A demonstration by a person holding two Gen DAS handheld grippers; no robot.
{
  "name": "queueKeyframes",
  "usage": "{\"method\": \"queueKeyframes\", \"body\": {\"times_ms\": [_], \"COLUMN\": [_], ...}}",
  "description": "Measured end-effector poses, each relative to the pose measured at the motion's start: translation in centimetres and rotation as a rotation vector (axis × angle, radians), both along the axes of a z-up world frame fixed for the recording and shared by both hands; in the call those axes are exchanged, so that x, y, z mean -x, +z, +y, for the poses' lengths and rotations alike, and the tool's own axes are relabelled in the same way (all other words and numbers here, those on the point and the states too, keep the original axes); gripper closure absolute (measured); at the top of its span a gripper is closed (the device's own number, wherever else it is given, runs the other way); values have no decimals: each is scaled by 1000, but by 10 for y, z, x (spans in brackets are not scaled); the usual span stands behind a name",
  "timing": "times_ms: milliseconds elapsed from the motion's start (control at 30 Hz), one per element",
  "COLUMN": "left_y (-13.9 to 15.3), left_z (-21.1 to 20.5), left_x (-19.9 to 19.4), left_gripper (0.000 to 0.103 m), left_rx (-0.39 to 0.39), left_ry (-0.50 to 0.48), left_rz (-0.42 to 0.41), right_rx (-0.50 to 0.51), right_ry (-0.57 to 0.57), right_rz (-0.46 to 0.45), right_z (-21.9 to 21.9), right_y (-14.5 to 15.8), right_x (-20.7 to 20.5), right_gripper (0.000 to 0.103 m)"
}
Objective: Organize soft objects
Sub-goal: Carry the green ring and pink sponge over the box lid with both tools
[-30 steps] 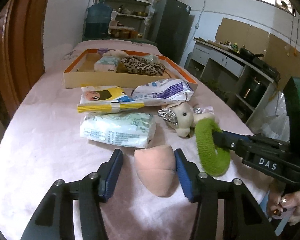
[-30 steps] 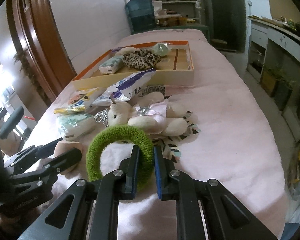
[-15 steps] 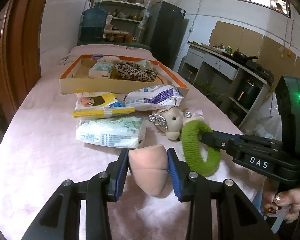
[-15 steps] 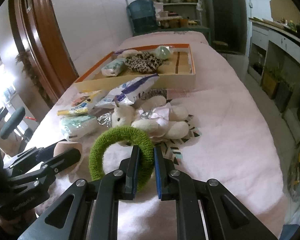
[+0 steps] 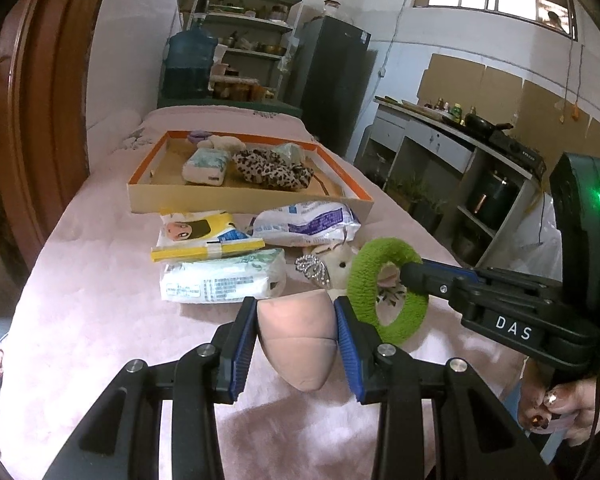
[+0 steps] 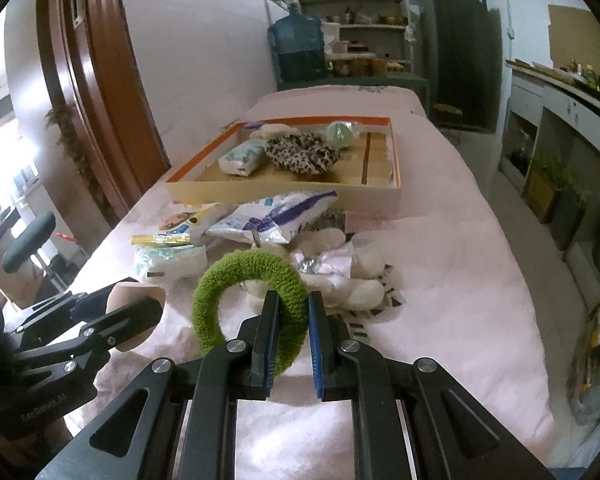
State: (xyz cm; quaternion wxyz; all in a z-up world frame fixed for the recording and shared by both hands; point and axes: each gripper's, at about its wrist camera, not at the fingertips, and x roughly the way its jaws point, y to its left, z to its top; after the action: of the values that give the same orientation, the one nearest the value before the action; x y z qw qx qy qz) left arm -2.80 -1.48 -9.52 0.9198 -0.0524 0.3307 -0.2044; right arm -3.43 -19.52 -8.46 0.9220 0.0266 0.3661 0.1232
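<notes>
A peach, egg-shaped sponge (image 5: 296,344) sits squeezed between the blue pads of my left gripper (image 5: 296,308), which is shut on it just above the pink cloth. My right gripper (image 6: 293,300) is shut on a fuzzy green scrunchie (image 6: 236,268), held upright beside the sponge. From the left wrist view the scrunchie (image 5: 384,248) hangs on the right gripper's tip, in front of a cream plush toy (image 5: 340,268). The orange-rimmed cardboard box (image 5: 236,196) lies further back and holds a leopard scrunchie (image 5: 272,168) and a tissue pack (image 5: 204,166).
Between the grippers and the box lie a tissue pack (image 5: 220,280), a yellow-banded packet (image 5: 204,240) and a blue-white bag (image 5: 304,222). The plush toy (image 6: 364,276) sprawls on the cloth. The table's right edge (image 6: 516,280) drops to the floor by kitchen shelving.
The left jaws closed from wide apart onto the peach sponge, which now sits pinched between the pads. The right gripper kept its hold on the green scrunchie and barely shifted.
</notes>
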Motion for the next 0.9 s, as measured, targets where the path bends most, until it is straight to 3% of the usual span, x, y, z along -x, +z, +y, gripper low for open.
{"method": "queueKeyframes", "body": {"times_ms": [900], "left_y": [32], "left_z": [1], "left_x": [-13], "left_gripper": [64], "left_rx": [0], "left_ry": [13], "left_rz": [-77], "right_rx": [14], "right_ry": [21], "right_rz": [-75], "right_z": [1], "right_y": [30], "right_x": [-4], "right_gripper": [89]}}
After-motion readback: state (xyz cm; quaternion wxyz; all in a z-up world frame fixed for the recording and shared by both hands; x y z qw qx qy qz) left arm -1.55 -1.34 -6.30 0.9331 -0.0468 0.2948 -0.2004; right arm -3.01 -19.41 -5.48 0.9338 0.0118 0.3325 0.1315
